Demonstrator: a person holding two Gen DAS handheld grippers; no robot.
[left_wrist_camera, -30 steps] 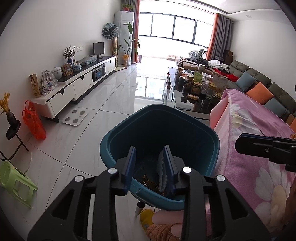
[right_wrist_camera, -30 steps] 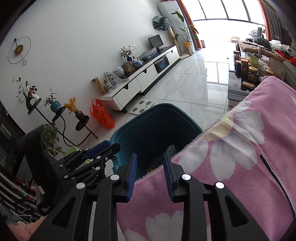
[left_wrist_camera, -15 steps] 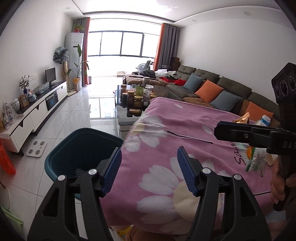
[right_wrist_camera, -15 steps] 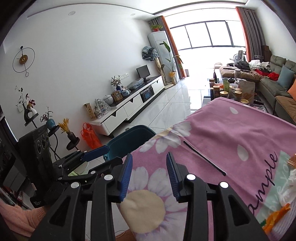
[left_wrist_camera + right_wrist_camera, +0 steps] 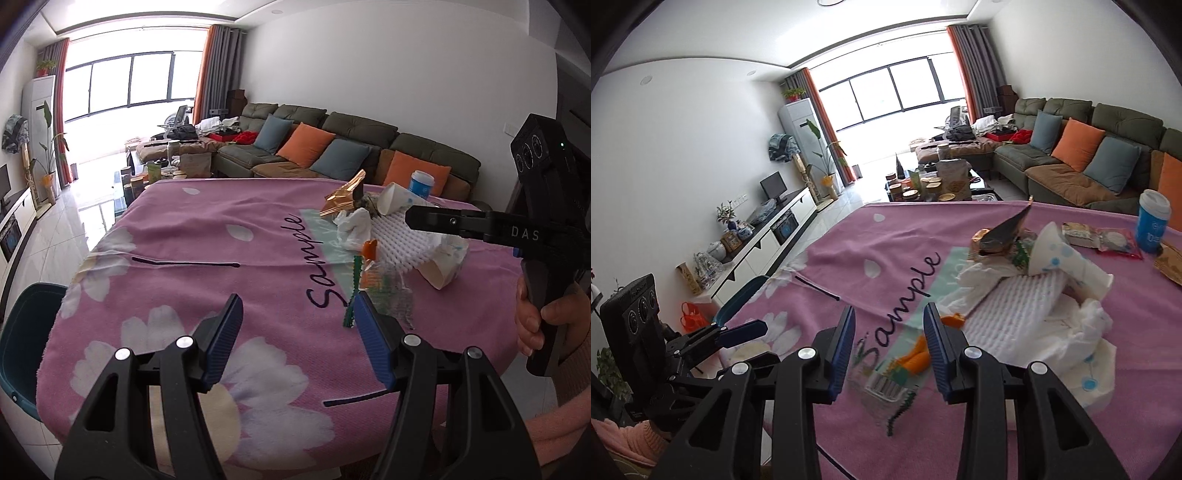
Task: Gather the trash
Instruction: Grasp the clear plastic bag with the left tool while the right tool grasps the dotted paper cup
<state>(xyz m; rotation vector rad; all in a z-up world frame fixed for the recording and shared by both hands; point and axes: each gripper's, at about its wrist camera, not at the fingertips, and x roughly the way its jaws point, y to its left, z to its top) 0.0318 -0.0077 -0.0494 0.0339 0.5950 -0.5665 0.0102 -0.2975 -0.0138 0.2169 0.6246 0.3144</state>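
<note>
The trash [image 5: 391, 236] lies in a loose pile on the pink cloth [image 5: 207, 236] that covers the table, at about 1 o'clock from the left gripper [image 5: 297, 338] and just in front of the right gripper [image 5: 889, 345]. One second ago both cameras looked down into the blue bin [image 5: 22, 343]; half a second ago they saw the cloth with the pile only at the right edge. Now the pile is in the middle of both views, and the bin has moved to 9 o'clock, low at the cloth's edge.

The left gripper is wide open and holds nothing; its fingers were nearly together over the bin one second ago. The right gripper is also open and empty, over a clear wrapper [image 5: 886, 387] with orange and green print.

In the pile I can see a white foam net [image 5: 1015, 314], a paper cup [image 5: 1067, 266], crumpled tissue [image 5: 1082, 339] and a gold wrapper [image 5: 997, 236]. A blue cup [image 5: 1153, 221] stands behind, at 2 o'clock.

The bin is mostly hidden by the cloth. In the left view, the right gripper [image 5: 436, 221] covers part of the foam net. What lies under the tissue I cannot tell.
</note>
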